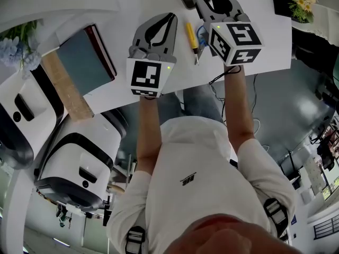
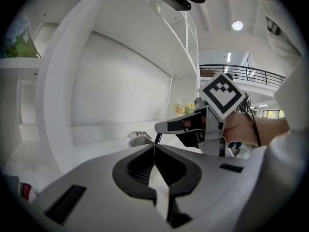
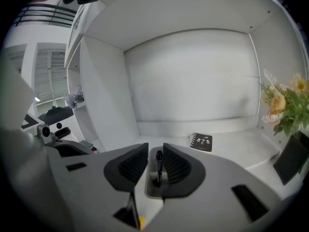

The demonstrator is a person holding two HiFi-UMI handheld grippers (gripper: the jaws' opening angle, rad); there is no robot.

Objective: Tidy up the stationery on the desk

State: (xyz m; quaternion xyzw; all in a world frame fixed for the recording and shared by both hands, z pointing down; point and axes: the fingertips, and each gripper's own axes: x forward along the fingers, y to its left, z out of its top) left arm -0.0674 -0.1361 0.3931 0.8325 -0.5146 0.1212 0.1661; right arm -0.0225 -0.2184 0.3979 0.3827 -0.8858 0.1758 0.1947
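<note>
Grey jaws of the right gripper [image 3: 155,149] stand apart, released. Between them is a black pen [image 3: 158,168], its lower end seated in a grey holder [image 3: 149,187] that sits just below the jaw tips. In the right gripper view there is clear space between the pen and the pad on that view's left. The pen runs close to the other pad, and contact there cannot be confirmed. Neither pad is pressing on the pen.

The left gripper [image 2: 155,151] has its jaws closed tip to tip with nothing between them. In the head view it is held over the near part of the white desk [image 1: 275,46], beside the right gripper and somewhat nearer the person.

Other stationery noted:
- A yellow pen [image 1: 190,38] lies flat on the desk between the two grippers, held by neither.
- A small notebook [image 3: 202,142] with a dark cover and spiral binding lies flat toward the back of the desk, well apart from the holder and beyond the right gripper's jaws.
- A teal book [image 1: 85,60] lies on the desk to the left of the left gripper, with a red-edged volume directly beside or beneath it; which of the two cannot be determined.

Surroundings: a bunch of flowers [image 3: 282,105] in yellow and peach tones stands at the desk's right end. White shelving [image 2: 145,42] rises behind the work surface.
</note>
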